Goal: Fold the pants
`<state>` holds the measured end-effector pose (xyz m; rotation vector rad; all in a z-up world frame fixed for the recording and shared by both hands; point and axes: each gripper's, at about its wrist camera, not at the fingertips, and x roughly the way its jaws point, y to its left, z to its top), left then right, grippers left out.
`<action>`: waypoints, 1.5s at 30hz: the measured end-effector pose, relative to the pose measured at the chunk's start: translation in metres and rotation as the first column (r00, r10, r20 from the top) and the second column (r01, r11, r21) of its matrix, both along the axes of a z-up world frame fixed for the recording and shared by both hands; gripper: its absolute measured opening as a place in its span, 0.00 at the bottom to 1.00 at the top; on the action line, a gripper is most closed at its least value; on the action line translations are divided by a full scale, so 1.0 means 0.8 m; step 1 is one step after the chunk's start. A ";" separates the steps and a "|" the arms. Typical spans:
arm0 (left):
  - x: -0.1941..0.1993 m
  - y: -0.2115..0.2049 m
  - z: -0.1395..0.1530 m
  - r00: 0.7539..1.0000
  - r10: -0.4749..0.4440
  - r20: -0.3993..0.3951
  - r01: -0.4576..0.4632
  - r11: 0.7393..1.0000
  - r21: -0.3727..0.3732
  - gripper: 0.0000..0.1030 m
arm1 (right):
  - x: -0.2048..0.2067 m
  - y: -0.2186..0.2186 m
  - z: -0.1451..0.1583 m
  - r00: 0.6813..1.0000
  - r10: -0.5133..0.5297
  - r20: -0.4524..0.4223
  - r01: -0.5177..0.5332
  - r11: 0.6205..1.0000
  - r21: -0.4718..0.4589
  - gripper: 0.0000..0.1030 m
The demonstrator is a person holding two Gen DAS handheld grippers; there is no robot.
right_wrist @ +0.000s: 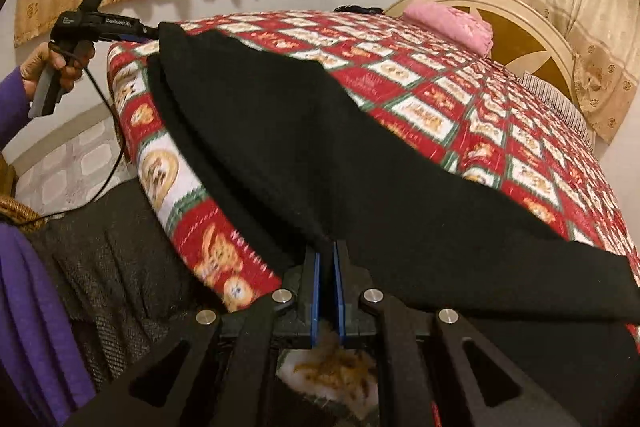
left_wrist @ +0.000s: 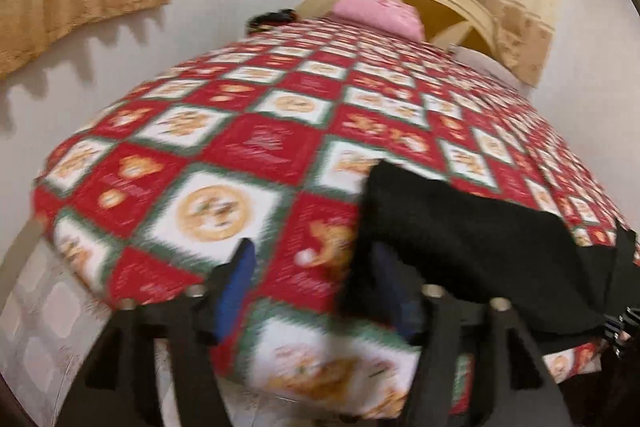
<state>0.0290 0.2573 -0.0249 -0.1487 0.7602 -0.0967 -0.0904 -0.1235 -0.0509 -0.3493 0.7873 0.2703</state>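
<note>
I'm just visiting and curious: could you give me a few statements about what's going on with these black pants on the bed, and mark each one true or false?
1. The pants are black. True.
2. The right hand-held gripper is wide open and touches nothing. False: its fingers are closed together on the pants' edge.
3. The left hand-held gripper is open. True: its fingers are spread apart.
4. The bedspread is plain blue. False: it is a red, white and green patchwork print.
5. A pink pillow lies near the headboard. True.
</note>
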 end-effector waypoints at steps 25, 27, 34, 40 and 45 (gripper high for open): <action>0.021 -0.158 0.038 0.985 -0.127 0.114 0.115 0.987 0.109 0.72 | 0.103 0.007 0.037 0.995 -0.089 -0.040 0.097 0.913 0.397 0.42; 0.015 -0.159 0.015 0.989 -0.130 0.066 0.119 0.982 0.149 0.72 | 0.094 0.016 0.012 0.991 -0.040 -0.124 0.090 0.902 0.423 0.42; -0.032 -0.143 -0.026 0.993 -0.118 0.027 0.108 0.962 0.251 0.72 | 0.039 0.046 -0.002 0.992 0.062 -0.109 -0.023 0.944 0.329 0.54; -0.022 -0.146 0.009 0.991 -0.124 0.052 0.114 0.981 0.157 0.73 | 0.090 0.021 0.062 0.995 0.090 -0.047 -0.060 0.897 0.438 0.54; 0.001 -0.179 0.012 0.989 -0.126 0.076 0.122 0.991 0.056 0.73 | 0.181 0.007 0.072 0.999 0.015 -0.033 0.004 0.847 0.531 0.66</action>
